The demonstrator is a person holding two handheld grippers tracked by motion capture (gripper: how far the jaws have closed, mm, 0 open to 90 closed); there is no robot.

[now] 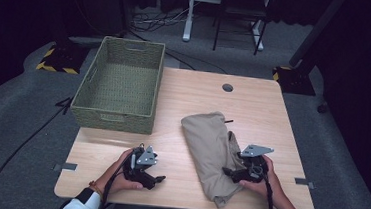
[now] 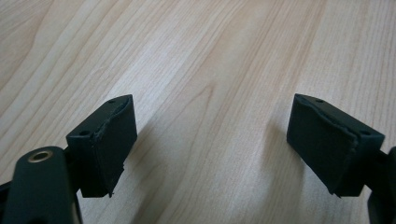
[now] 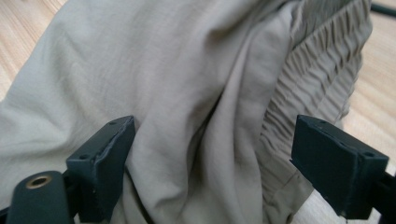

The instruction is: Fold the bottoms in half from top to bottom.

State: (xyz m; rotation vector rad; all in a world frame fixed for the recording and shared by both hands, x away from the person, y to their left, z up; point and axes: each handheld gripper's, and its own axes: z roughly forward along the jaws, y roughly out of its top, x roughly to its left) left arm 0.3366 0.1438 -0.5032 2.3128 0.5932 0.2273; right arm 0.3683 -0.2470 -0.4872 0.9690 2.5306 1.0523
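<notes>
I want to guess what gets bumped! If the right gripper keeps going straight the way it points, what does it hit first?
Most likely the beige garment. The right gripper has its jaws open, and the cloth's folds lie right ahead between them, with its gathered waistband just off to one side. How close it is, I can't tell.

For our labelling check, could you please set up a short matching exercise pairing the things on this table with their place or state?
Things:
1. woven basket
2. beige garment
3. left gripper
4. round hole

Place or state:
A. jaws open over bare wood
B. far left of the table, empty
C. near the far edge, in the tabletop
D. folded, lying at the right, in front of the right gripper

Pairs: 1-B, 2-D, 3-A, 4-C
</notes>
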